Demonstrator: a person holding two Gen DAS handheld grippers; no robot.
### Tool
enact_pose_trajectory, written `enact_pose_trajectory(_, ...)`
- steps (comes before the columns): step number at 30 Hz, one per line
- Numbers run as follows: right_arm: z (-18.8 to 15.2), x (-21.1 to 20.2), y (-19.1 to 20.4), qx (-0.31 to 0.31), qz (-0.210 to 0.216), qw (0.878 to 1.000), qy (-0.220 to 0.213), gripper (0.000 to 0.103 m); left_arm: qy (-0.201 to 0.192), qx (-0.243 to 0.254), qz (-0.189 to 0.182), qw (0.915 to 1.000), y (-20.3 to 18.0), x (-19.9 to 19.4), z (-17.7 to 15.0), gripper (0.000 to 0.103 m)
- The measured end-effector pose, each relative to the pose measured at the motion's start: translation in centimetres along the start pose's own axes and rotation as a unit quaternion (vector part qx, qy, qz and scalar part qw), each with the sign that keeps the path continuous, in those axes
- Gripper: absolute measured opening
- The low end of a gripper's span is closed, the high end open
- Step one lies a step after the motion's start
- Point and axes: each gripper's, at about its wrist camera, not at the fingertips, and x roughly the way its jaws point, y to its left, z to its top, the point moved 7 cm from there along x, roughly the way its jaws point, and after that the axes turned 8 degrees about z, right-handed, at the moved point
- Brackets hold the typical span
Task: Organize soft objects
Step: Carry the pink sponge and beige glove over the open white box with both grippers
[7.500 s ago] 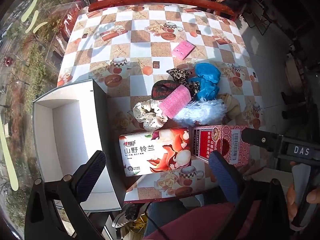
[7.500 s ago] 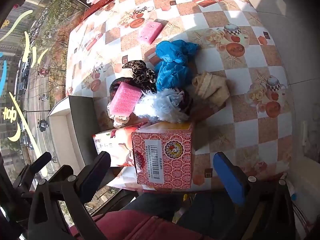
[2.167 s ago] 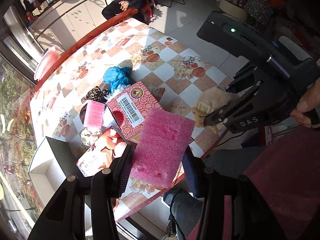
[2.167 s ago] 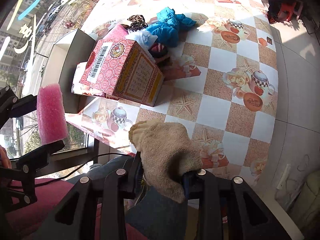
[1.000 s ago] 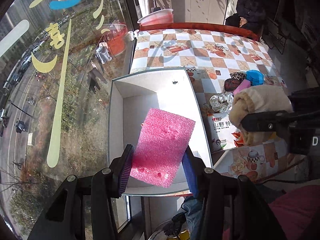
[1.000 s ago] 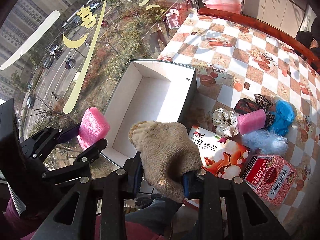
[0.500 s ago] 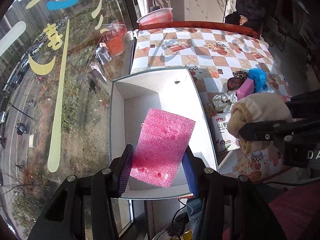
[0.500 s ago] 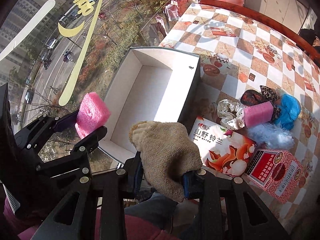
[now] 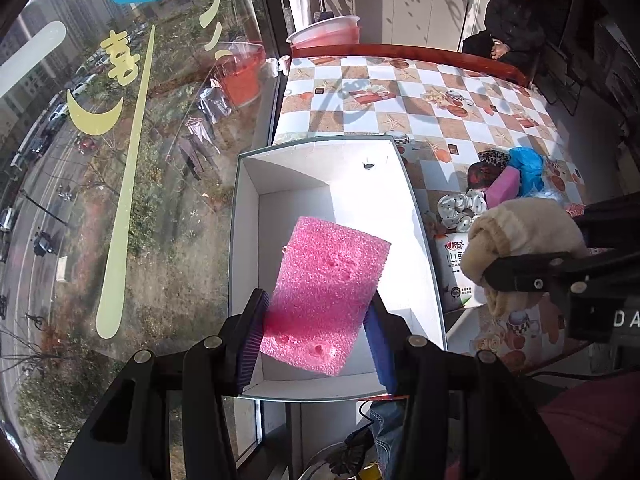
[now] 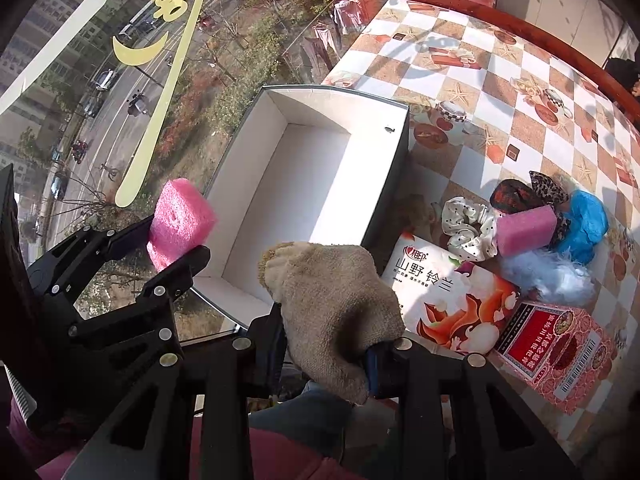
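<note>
With our left gripper [image 9: 316, 332] clamped on the pink sponge [image 9: 326, 294] and right gripper [image 10: 325, 354] on the beige sock [image 10: 332, 300], we should lower both into the white box [image 9: 416, 216] below the fingers before releasing.

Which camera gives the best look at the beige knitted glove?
The right wrist view: the beige knitted glove fills the centre, pinched between the right gripper jaws. The left wrist view shows it only at the right edge, partly behind a black gripper finger.

Pink sponge [image 9: 326, 292] and beige sock [image 10: 336, 312] held above, seemingly, white box [image 9: 248, 208].
</note>
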Motion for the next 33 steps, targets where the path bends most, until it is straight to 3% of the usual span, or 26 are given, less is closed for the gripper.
enact_pose_trajectory(10,0.2,0.9,-0.8,0.02,0.005,1.0,0.014,0.033,0.026,-0.075,0.001,0.9968,3.3,2.0,-0.4,0.051)
enact_pose_trajectory(24,0.5,4.7,2.6,-0.062,-0.013,0.996,0.059,0.033,0.081,-0.067,-0.014,0.9943,2.5,6.1,-2.6,0.051)
enact_pose_trajectory(33,1.4,5.8,2.9,-0.066,-0.022,0.996,0.061,0.033,0.1,-0.063,-0.012,0.993,2.2,7.4,-3.2,0.051)
